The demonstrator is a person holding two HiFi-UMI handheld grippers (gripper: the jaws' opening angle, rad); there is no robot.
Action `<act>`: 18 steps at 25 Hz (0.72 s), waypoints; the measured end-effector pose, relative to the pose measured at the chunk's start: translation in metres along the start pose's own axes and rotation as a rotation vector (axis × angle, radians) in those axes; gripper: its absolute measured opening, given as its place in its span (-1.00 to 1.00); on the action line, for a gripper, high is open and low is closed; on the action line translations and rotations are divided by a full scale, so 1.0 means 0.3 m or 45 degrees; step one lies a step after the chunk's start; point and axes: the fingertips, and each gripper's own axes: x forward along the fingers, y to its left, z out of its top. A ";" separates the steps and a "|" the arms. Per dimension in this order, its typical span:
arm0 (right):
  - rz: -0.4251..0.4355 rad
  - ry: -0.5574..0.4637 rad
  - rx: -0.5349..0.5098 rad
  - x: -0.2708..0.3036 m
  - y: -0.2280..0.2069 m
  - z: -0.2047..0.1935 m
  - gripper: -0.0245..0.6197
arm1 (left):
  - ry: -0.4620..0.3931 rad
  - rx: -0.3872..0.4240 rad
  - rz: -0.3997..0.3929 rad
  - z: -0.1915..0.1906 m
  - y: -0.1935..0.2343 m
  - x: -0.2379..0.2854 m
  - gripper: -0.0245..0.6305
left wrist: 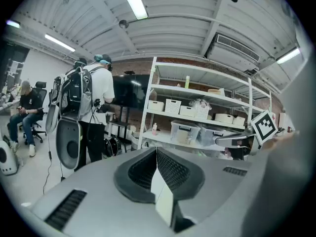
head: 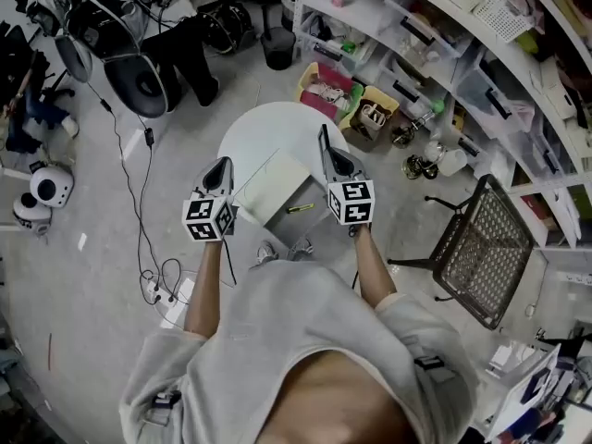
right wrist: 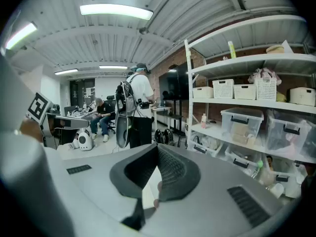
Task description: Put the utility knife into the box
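Your left gripper (head: 222, 163) and right gripper (head: 323, 135) both have their jaws pressed together on nothing, above the round table (head: 250, 137). The yellow utility knife (head: 299, 208) lies at the 4 o'clock edge of the box (head: 268, 188). It is too small to tell whether it is inside or just beside it.

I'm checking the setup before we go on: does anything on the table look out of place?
Only the knife: it lies outside the box, by its near right edge on the table. Nothing looks spilled or damaged.
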 end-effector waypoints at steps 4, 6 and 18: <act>-0.012 -0.089 -0.022 0.000 -0.006 0.100 -0.83 | -0.067 0.035 0.007 0.078 0.022 0.014 -0.85; -0.017 -0.125 -0.029 -0.001 -0.007 0.142 -0.83 | -0.095 0.047 0.011 0.114 0.032 0.014 -0.85; -0.030 -0.190 -0.029 0.010 -0.015 0.224 -0.83 | -0.174 0.083 0.021 0.230 0.056 0.028 -0.86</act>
